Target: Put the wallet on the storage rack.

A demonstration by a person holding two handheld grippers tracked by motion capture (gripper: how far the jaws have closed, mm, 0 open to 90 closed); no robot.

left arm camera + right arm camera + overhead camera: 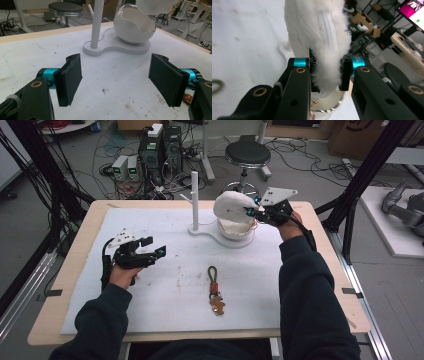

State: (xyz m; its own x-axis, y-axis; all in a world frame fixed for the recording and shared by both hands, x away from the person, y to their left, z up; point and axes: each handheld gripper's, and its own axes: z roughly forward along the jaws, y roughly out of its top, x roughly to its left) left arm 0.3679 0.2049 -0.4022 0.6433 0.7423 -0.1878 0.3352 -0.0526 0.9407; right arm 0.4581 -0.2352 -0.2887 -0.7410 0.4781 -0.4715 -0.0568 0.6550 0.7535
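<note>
We lift a fluffy white pouch from an egg-shaped bowl with our right hand-held gripper.

Seen from above, our right hand-held gripper [251, 211] sits at about one o'clock on the tabletop [75, 250], its jaws clenched on the edge of the fluffy white pouch [231, 206], which hangs just over the white egg-shaped bowl [235, 231]. In the right gripper view the pouch [319, 32] shows a white zipper running down its fur. The bowl shares a white base with an upright white post [194, 200] at twelve o'clock. Our left hand-held gripper [154, 246] rests at nine o'clock, released, jaws wide with nothing between them. A keychain [215, 290] with a dark loop lies on the white mat [165, 285] at six o'clock, well apart from both grippers.
</note>
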